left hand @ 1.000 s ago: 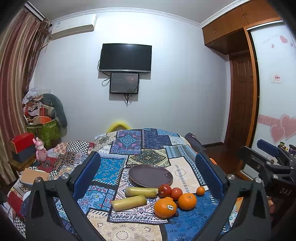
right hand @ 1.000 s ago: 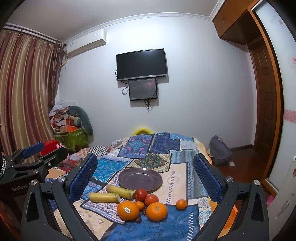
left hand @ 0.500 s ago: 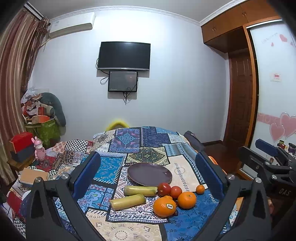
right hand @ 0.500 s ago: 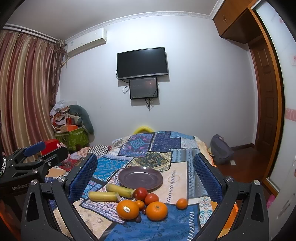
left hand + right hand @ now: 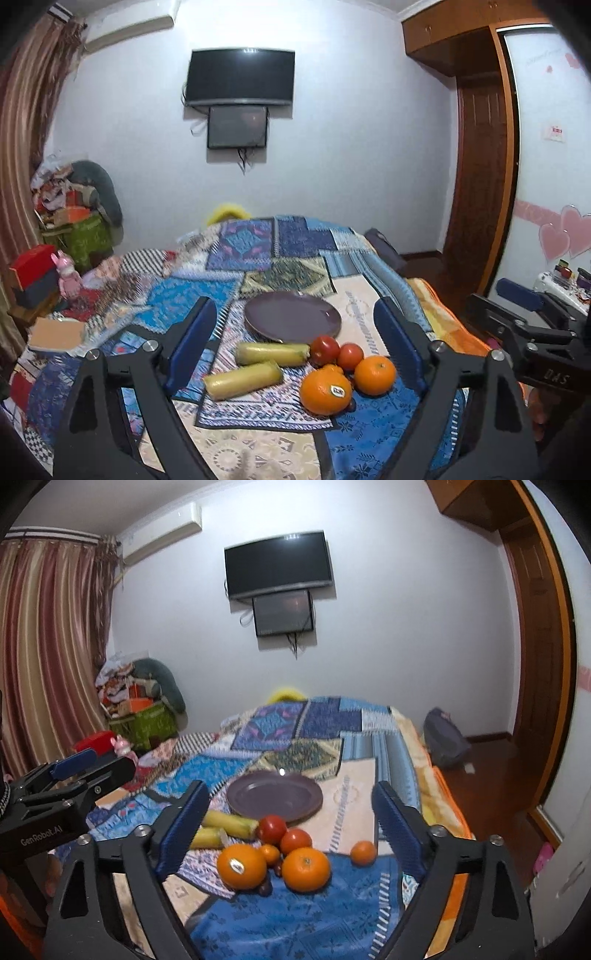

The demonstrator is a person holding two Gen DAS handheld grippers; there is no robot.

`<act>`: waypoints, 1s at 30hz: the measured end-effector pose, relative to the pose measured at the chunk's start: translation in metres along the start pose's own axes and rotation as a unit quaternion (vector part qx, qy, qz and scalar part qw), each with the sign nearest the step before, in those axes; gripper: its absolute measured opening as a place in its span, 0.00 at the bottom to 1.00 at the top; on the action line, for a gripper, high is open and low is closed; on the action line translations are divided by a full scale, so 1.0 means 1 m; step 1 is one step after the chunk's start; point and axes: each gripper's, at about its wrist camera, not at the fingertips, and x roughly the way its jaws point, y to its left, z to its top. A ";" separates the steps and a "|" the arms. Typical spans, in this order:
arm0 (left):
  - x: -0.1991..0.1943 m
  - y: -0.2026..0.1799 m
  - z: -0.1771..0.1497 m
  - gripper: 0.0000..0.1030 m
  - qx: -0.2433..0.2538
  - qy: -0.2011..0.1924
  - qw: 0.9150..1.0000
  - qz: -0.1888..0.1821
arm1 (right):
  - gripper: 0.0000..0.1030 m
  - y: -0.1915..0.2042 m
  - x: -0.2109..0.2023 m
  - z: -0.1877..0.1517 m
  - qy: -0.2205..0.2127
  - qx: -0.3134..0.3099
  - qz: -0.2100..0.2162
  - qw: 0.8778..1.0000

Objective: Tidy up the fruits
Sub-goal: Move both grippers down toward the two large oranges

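The left wrist view shows the left gripper nearest the lens, its blue-padded jaws standing apart with nothing between them; they have just been closing a little from their widest set, and no pad touches any fruit. The gripper points forward and somewhat downward over the patchwork bedspread, a pose that suits an approach rather than a grasp. The right gripper holds the same attitude beside it in the right wrist view: jaws apart, empty, also just narrowed slightly, tilted down toward the same cluster. Just beyond the jaws lies the fruit, loose on the cloth and none of it on the plate. Closest is the stickered orange, touching or nearly touching the plain orange. A small dark fruit sits low between them. A small tangerine lies apart to the right. Behind the oranges, two tomatoes sit side by side, and two yellow-green wrapped rolls lie lengthwise to their left. Farther on, the purple plate rests empty, just beside the tomatoes; it is judged to be the likely collecting point, which would explain the fruit grouped at its near rim. A wall-mounted television hangs at the far wall.
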 end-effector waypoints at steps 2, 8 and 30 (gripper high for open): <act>0.010 0.000 -0.004 0.81 -0.001 0.015 1.000 -0.006 | 0.76 -0.004 0.008 -0.004 0.021 0.001 -0.003 1.000; 0.048 -0.008 -0.021 0.74 0.012 0.078 0.997 -0.017 | 0.54 -0.017 0.041 -0.020 0.102 0.015 0.001 0.995; 0.151 -0.019 -0.078 0.71 0.017 0.246 0.968 -0.048 | 0.43 -0.035 0.102 -0.057 0.228 0.029 0.028 0.973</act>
